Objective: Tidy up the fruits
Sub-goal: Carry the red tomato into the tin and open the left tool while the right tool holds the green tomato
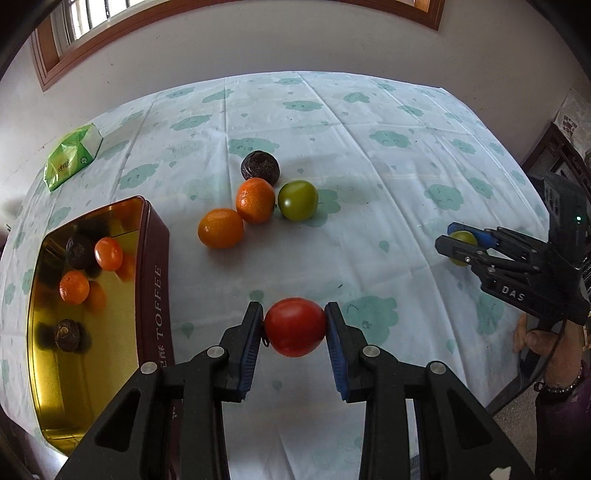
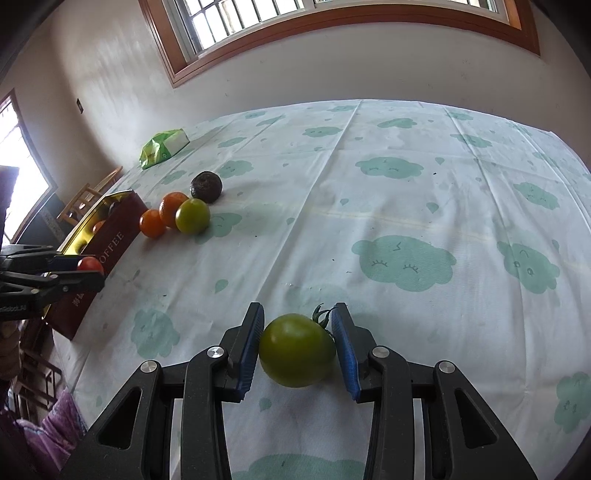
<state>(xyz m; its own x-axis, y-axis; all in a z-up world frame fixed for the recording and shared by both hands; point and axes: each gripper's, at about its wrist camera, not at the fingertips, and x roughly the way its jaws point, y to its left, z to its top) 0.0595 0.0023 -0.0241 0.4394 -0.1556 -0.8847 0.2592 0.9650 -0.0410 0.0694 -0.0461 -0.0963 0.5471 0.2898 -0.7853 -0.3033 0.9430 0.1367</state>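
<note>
The red tomato [image 1: 295, 327] sits clamped between the blue pads of the left gripper [image 1: 294, 325], above the tablecloth [image 1: 369, 147] just right of the toffee tin [image 1: 157, 280]. The tin holds two oranges and two dark fruits. The right gripper [image 2: 297, 343] is closed on a green tomato [image 2: 297, 350]. Four loose fruits cluster mid-table: two oranges, a green tomato [image 1: 297, 200], a dark fruit [image 1: 260, 167].

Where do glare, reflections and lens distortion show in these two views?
Left wrist view: the gold inside of the tin mirrors the fruit lying in it, and the tablecloth's far edge bows into a curve. Right wrist view: the window is blown out white and its frame bends.
</note>
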